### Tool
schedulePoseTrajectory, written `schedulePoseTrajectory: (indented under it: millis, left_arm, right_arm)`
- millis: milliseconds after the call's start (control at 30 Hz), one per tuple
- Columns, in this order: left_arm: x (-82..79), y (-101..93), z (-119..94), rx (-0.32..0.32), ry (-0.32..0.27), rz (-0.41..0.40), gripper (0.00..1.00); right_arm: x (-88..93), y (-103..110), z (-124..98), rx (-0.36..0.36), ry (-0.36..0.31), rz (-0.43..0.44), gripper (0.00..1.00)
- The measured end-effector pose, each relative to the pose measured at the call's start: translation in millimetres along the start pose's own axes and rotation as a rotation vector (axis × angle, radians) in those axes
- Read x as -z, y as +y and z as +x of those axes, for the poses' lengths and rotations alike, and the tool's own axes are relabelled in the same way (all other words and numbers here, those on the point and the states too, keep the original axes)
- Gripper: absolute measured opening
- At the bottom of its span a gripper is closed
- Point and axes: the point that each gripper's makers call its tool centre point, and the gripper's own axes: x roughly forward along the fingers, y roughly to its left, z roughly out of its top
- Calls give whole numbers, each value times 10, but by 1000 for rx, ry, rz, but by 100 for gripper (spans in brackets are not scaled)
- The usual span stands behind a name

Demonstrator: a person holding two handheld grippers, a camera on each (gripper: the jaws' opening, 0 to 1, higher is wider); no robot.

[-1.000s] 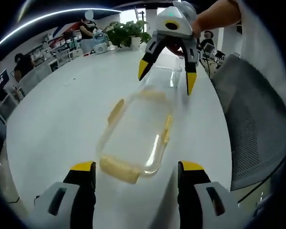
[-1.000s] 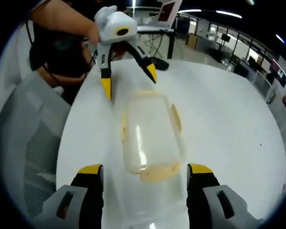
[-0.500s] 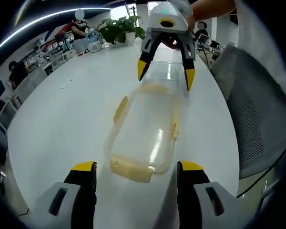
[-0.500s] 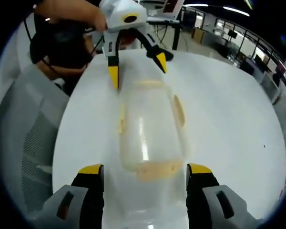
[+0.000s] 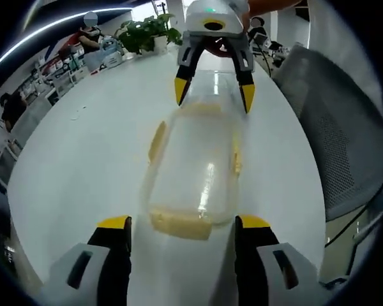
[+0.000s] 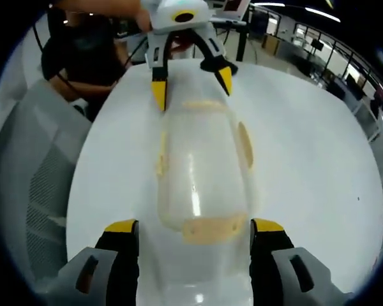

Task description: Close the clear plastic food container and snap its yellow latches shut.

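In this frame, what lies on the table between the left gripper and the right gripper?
The clear food container with its yellow latches lies lengthwise between the left gripper and the right gripper, one at each short end; both gripper views show this.

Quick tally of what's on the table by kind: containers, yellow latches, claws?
Clear plastic food container: 1
Yellow latches: 4
Claws, left claw and right claw: 2
Total: 7
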Motion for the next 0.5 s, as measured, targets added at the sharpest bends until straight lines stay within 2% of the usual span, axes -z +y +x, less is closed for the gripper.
schedulePoseTrajectory:
  millis: [267, 333, 400, 500]
  left_arm:
    - [35, -7, 32, 36, 26, 32, 64]
    - [79, -50, 57, 63, 61, 96, 64]
    - [43, -47, 59, 74, 45, 73, 61]
    - [30, -19, 80, 74, 46, 65, 61]
  right_arm:
    - [59, 14, 41, -14, 24, -10, 70]
    - [60, -4, 51, -10, 26, -18, 70]
    - [56, -7, 66, -14, 26, -19, 70]
    - [76, -7, 76, -18, 35, -26, 68]
